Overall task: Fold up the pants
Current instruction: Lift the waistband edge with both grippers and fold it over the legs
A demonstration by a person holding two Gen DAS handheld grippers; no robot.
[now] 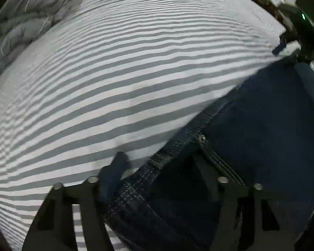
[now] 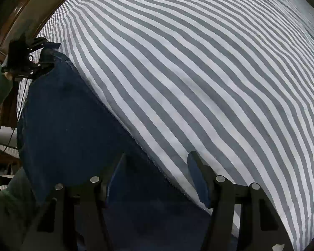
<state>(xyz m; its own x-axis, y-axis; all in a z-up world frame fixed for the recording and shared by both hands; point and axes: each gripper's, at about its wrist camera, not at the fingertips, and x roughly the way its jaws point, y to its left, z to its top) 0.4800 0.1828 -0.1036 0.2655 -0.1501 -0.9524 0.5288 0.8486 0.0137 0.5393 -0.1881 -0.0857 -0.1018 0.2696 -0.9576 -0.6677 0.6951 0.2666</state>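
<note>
Two grippers point steeply down at dark denim pants point(image 1: 261, 115) lying on a grey-and-white striped bedsheet point(image 1: 115, 83), one at each end of the garment. At the left, the left gripper point(image 1: 159, 167) straddles the stitched waistband: its outer finger point(image 1: 117, 167) is over the sheet just beside the band, the other is lost against the dark cloth. Its jaws stand about half open; whether the pads already pinch the band I cannot tell, since that finger merges with the denim. The pants run away from it toward the far right gripper. At the right, the right gripper point(image 2: 157, 171) stands partly open across the pants' long edge, one finger point(image 2: 115, 173) on the denim, the other point(image 2: 198, 177) on the sheet; the pads do not visibly press cloth. The garment's long axis runs gripper to gripper, so each hand has its own end. A rumpled grey duvet point(image 1: 27, 16) lies far off. The pants' near side is cut off.
</note>
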